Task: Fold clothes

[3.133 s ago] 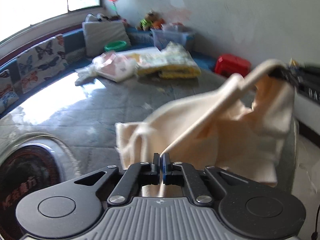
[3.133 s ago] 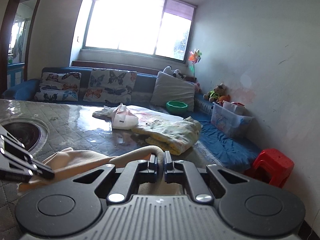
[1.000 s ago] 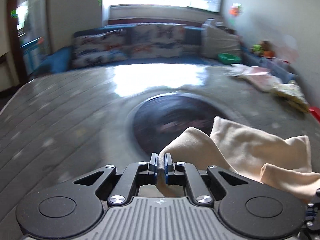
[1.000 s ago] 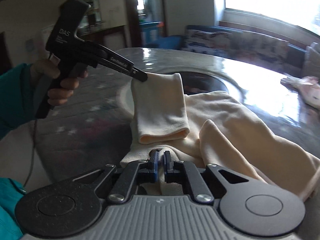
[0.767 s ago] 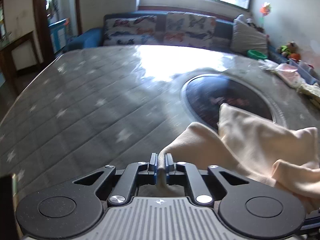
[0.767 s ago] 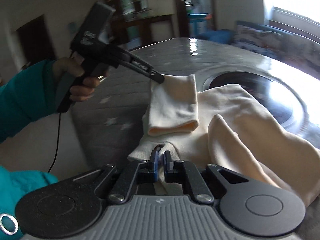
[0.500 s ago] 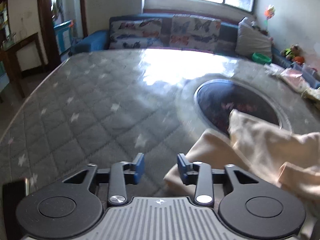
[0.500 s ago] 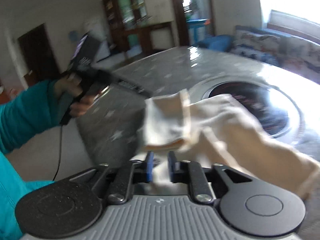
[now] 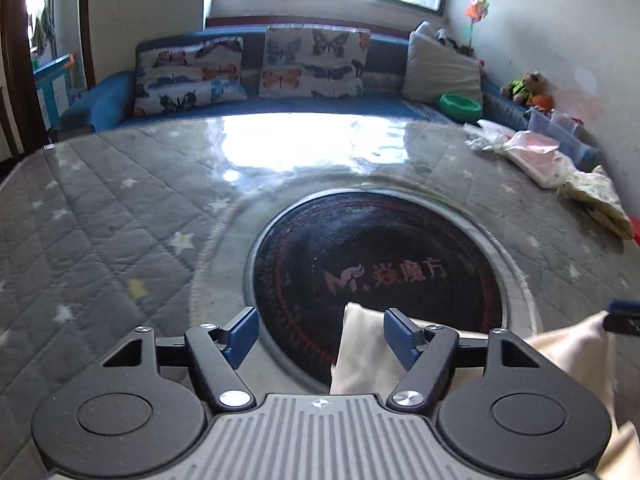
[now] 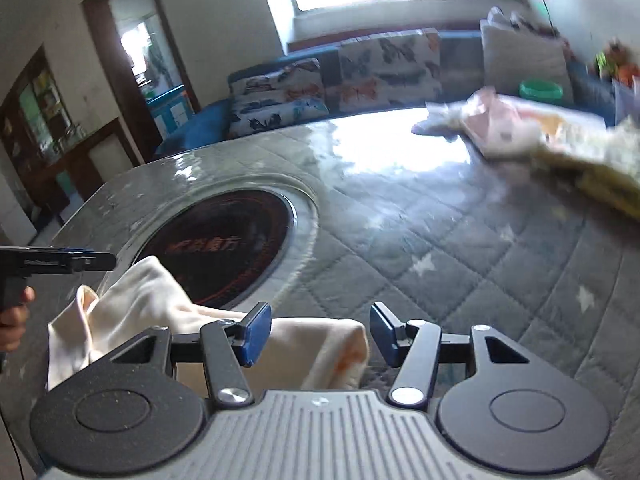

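Observation:
A cream garment [image 9: 362, 350] lies bunched on the grey quilted table at the near edge of the dark round inset [image 9: 372, 264]. My left gripper [image 9: 320, 336] is open and empty, with a corner of the cloth between its blue pads. My right gripper [image 10: 316, 334] is open and empty above the same cream garment [image 10: 148, 312], whose folded edge lies between its fingers. The other gripper's tip [image 10: 60, 262] shows at the left of the right wrist view, above the cloth.
A pile of folded clothes and bags [image 9: 548, 164] lies at the table's far right edge; it also shows in the right wrist view [image 10: 540, 132]. A blue sofa with butterfly cushions [image 9: 248, 68] runs behind the table. A green bowl [image 9: 460, 106] sits on the sofa.
Both grippers were shut on the cream garment a second ago and have opened and let it go. The cloth now lies on the table; both views have swung toward the sofa.

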